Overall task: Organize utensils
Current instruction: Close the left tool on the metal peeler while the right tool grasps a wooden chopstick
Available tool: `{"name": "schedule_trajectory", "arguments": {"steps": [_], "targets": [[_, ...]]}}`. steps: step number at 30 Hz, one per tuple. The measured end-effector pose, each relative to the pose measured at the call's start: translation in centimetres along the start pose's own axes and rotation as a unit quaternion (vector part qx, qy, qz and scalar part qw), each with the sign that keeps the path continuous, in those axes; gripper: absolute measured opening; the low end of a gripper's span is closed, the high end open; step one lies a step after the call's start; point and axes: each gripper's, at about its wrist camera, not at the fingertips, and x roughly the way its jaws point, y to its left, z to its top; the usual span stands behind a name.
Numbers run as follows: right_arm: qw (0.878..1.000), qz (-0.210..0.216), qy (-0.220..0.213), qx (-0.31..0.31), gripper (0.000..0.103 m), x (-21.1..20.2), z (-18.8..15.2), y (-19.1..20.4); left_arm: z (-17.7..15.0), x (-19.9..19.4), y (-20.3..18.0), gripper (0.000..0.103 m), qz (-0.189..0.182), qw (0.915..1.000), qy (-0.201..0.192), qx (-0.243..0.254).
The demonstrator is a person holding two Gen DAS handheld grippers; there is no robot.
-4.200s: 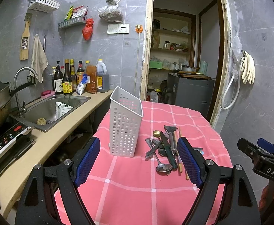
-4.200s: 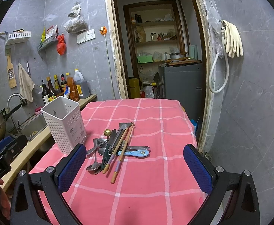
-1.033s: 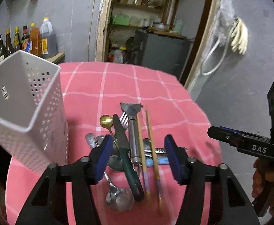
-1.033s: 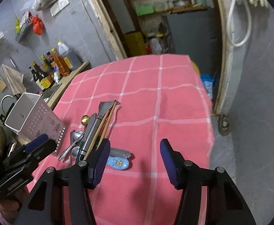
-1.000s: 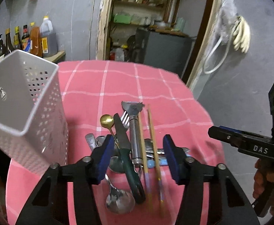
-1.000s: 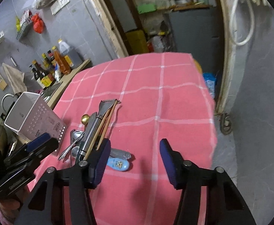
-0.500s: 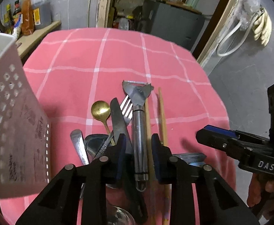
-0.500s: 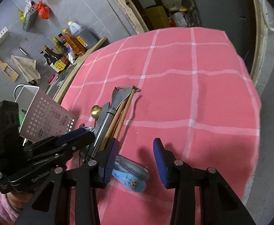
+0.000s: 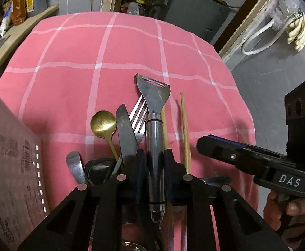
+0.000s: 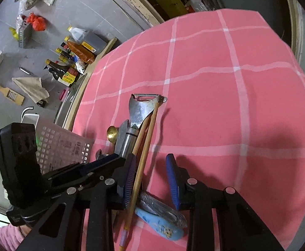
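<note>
1. Both grippers have dropped from a high view of the table onto the utensil pile, and their jaws have narrowed as they came

2. Left gripper [image 9: 155, 163]: jaws closing around the steel handle of the peeler [image 9: 154, 113], pads [image 9: 141, 171] at or very near the handle on both sides; a firm clamp I cannot tell

3. Right gripper [image 10: 151, 179]: jaws closing but apart, with the two wooden chopsticks [image 10: 147, 138] against the left pad and a clear gap to the other one, so nothing is held

4. Peeler lies on top of the pile, over the knife [image 9: 125, 133], fork [image 9: 139, 115] and gold spoon [image 9: 103, 123], which likely makes it the easiest first pick

5. White perforated holder [image 9: 10, 167] stands just beside the pile on the pink checked cloth [image 9: 68, 48], near enough for short transfers; everything is not yet in it
</note>
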Motion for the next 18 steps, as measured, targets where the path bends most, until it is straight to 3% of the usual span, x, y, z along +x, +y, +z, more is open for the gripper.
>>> {"name": "schedule_trajectory", "arguments": {"steps": [4, 18], "targets": [[1.000, 0.001, 0.010, 0.011, 0.022, 0.7, 0.4, -0.2, 0.3, 0.0, 0.2, 0.016, -0.007, 0.9999, 0.009, -0.010], [0.999, -0.013, 0.042, 0.022, 0.022, 3.0, 1.4, 0.5, 1.1, -0.7, 1.2, 0.015, 0.002, 0.9996, 0.016, -0.023]]}}
